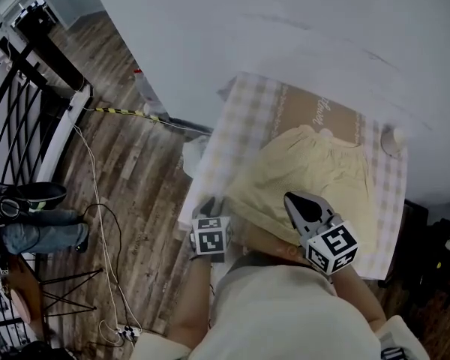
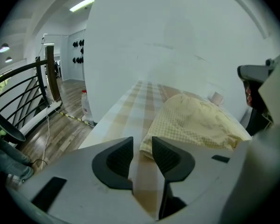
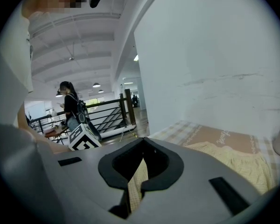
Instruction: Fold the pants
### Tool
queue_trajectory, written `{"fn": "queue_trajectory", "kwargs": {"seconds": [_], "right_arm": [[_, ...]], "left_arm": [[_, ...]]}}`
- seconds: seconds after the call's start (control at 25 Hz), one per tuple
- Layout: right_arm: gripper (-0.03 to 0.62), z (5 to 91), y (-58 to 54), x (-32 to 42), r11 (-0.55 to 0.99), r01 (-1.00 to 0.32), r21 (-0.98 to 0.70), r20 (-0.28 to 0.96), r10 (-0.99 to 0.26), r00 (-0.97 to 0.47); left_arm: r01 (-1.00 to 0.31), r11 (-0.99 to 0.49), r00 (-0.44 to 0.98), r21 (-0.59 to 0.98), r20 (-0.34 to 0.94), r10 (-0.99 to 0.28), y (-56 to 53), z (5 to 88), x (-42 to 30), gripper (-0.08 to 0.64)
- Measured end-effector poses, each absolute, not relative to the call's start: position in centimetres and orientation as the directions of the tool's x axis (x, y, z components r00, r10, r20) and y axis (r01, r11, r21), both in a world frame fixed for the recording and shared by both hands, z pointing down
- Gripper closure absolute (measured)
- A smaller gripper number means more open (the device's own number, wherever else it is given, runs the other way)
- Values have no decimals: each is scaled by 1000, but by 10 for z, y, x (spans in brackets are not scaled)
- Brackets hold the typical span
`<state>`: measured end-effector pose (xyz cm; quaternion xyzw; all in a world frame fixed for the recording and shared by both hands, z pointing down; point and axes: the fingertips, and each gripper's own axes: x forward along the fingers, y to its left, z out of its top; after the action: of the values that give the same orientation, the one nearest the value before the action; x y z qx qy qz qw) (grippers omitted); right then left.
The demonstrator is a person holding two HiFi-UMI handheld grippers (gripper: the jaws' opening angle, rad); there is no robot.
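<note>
Pants (image 1: 315,171): the near hem lies just ahead and right of the left gripper (image 2: 142,143).
Left jaws: apart, empty.
Right gripper (image 3: 142,146): clamped on the pants cloth.

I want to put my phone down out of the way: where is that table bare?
Bare checked cloth runs along the left edge beside the yellow pants, and a tan strip lies between pants and wall. The near edge is crowded: left gripper and right gripper are there. A small white object takes the far right corner.
</note>
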<state>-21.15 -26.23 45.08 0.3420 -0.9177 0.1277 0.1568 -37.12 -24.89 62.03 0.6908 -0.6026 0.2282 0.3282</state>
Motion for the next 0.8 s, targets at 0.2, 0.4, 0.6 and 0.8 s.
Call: {"fn": "queue_trajectory", "kwargs": {"seconds": [0.2,0.4,0.6,0.8], "right_arm": [[592,455,-264,-214,729,-672,-131,383,-588,-712],[592,458,-265,-208,718,-684,-130,389,-598,-701],[592,458,-266,-205,709,-692,-134,384,-607,-696],[592,458,-262,-205,707,-693,-140,384,-606,-697]], "left_arm": [[-983,-64,172,171,745,-644,-253,631,-369,444],[-986,-58,159,157,771,-617,-252,638,-364,456],[-987,-22,140,159,784,-605,-253,639,-364,456],[-990,5,109,141,788,-606,-254,640,-363,451]]}}
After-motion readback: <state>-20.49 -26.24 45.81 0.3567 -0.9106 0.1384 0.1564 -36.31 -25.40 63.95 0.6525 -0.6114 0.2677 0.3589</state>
